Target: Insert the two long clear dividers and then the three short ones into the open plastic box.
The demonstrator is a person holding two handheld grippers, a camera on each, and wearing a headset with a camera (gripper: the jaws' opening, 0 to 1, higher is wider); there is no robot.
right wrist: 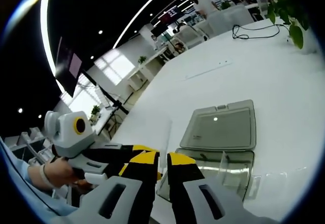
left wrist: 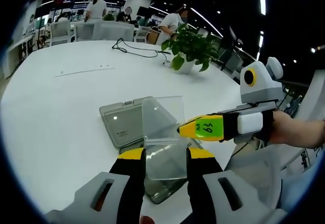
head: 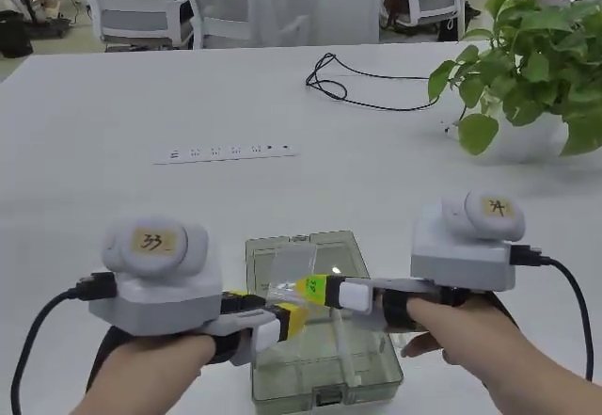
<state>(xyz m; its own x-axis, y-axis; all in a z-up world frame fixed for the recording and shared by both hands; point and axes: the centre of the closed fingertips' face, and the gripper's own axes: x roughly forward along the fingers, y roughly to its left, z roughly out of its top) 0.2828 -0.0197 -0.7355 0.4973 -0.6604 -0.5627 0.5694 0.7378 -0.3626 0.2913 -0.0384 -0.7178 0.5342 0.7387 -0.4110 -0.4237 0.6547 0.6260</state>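
Left gripper (head: 282,319), at the lower left of the head view, holds a clear divider (head: 287,269) over an open plastic box (head: 282,382) on a white table (head: 113,104). The right gripper (head: 315,290) reaches in from the right, and its yellow tip meets the same sheet. A clear strip (head: 348,344) stands inside the box's base. Farther back lie a white power strip (head: 226,151) and a looped black cable (head: 348,81), and a potted plant (head: 527,67) stands at the right.

In the left gripper view, the two yellow-tipped jaws stand well apart, and the divider (left wrist: 162,132) spans the gap between them, upright and gripped by its side edges. The right gripper's tip (left wrist: 185,129) touches the sheet's right edge. The box's lid (left wrist: 122,122) lies flat behind, with the base just beneath the sheet.

In the right gripper view, the jaws are almost together, and the divider's thin edge (right wrist: 167,130) rises from the narrow gap. The lid (right wrist: 218,125) and base (right wrist: 203,176) lie just beyond.
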